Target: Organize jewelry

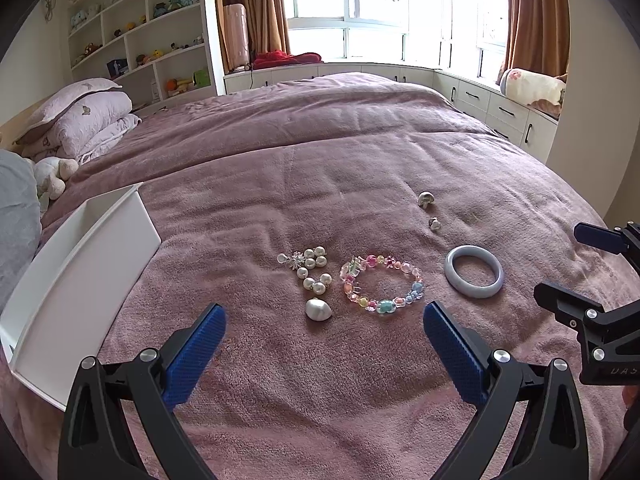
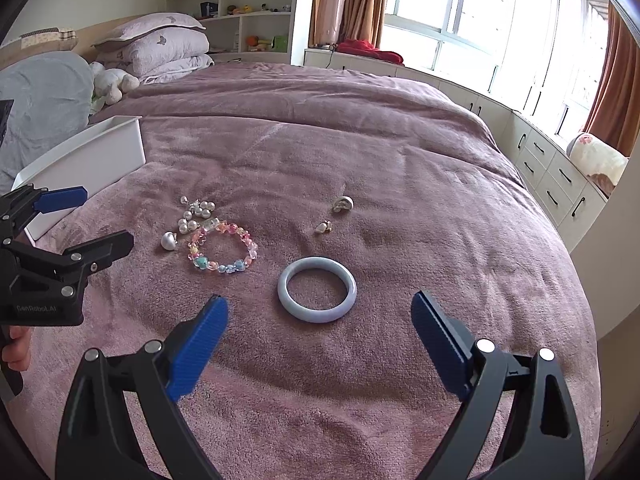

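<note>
Both hand-held grippers (image 1: 324,316) (image 2: 320,308) spread empty, bangle (image 2: 317,295) apart from white tray (image 1: 80,264) edge

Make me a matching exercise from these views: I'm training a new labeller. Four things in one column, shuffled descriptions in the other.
Things:
1. bangle
2. beaded bracelet
3. white tray
4. left gripper

Descriptions:
A. pastel, multicoloured
B. open, holding nothing
C. plain pale blue-grey ring
D. at the left side of the blanket, left of the jewelry

Pairs: 1-C, 2-A, 3-D, 4-B
</note>
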{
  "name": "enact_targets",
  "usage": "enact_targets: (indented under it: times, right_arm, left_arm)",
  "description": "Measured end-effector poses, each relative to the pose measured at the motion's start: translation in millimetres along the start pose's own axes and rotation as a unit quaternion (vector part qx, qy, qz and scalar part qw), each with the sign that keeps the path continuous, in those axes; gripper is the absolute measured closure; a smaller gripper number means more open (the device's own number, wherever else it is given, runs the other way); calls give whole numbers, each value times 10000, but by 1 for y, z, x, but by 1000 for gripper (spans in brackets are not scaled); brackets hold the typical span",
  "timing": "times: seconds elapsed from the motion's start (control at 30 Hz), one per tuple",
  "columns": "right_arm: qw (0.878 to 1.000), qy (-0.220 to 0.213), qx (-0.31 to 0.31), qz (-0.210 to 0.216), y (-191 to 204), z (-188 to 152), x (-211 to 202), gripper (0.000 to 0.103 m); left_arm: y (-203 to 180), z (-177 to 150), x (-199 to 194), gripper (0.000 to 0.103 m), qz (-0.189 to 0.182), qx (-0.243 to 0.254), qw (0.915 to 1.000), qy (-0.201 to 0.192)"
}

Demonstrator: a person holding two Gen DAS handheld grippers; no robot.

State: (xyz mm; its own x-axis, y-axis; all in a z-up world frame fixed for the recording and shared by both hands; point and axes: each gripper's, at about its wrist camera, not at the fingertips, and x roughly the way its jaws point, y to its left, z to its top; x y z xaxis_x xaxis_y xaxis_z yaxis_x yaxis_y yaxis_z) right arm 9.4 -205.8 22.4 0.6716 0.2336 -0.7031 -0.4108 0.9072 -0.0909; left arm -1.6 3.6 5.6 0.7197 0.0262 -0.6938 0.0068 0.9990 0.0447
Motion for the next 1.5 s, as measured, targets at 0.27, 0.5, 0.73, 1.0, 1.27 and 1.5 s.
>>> enact_targets:
  times: [0.27, 0.5, 0.73, 1.0, 1.27, 1.5]
  right_arm:
    - [10000, -14, 24, 5, -1, -1, -1, 11]
    - [10000, -11, 20, 13, -1, -1, -1, 11]
    - [10000, 0, 27, 23, -2, -2, 0, 11]
    - [10000, 15, 35, 17, -4, -3, 1, 11]
    - [9999, 99, 125, 63, -7, -5, 8, 12]
    - [9995, 169, 197, 165, -8, -5, 17, 14]
  left_arm:
    - [-1, 1, 0, 3, -15, 14, 10000, 14]
    - [-1, 2, 0, 3, -38, -10, 10000, 45]
    - [-1, 2, 0, 3, -34, 4, 10000, 47]
    - [4, 3, 1, 3, -41, -85, 9999, 67]
    - [8, -1, 6, 3, -67, -23, 9999, 83]
    - [12, -4, 9, 3, -298, 97, 9995, 54]
